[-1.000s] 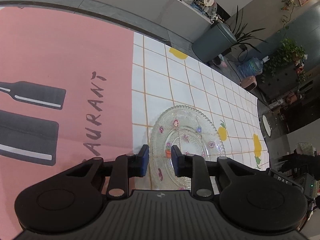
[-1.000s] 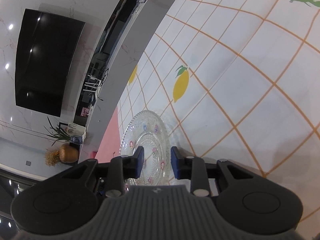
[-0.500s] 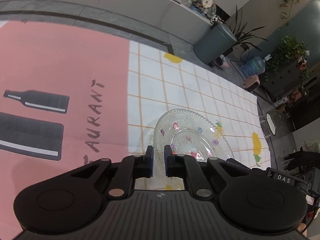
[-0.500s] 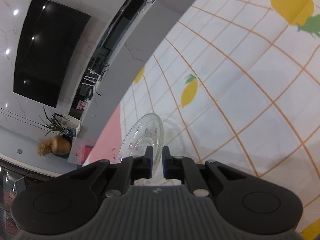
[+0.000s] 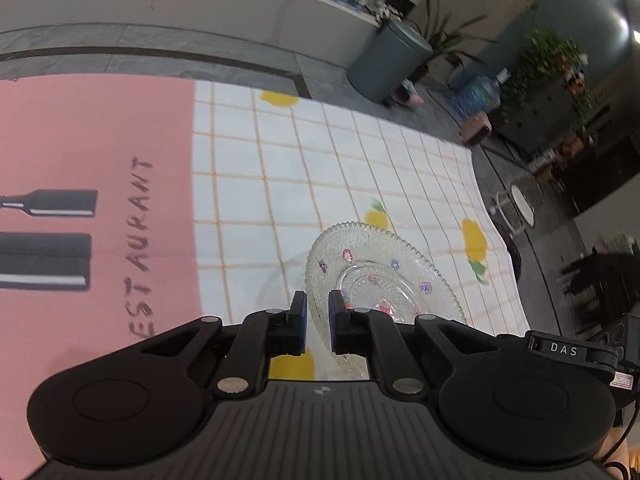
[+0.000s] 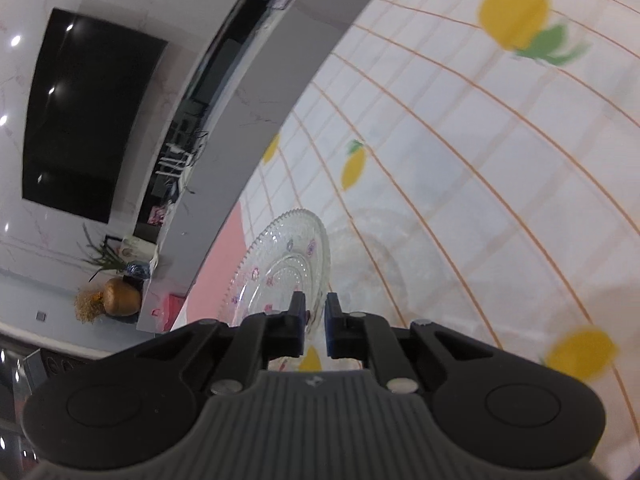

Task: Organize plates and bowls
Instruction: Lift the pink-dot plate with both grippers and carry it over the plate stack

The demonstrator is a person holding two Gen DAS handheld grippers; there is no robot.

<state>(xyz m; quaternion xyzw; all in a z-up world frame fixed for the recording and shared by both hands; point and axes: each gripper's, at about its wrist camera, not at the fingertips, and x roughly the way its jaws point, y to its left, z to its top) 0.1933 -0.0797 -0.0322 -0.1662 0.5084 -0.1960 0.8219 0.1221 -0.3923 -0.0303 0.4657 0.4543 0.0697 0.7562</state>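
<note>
Evidently the tidying is only in its opening stretch: one glass plate is gripped and lifted off the worktop, tilted, with its faint shadow on the lemon-print cloth below it, and no stack, rack or bowl shows in either view, so where it goes, and whatever else needs sorting, is all left to do. The left tongs are drawn narrow onto the plate's near rim, the plate reaching away ahead and to the right of them. The right tongs pinch the rim of the same plate likewise, the plate standing ahead and slightly left. Compared with a second ago, both tongs have gone from wide to closed on the rim, and the plate, then flat on the cloth, has risen.
</note>
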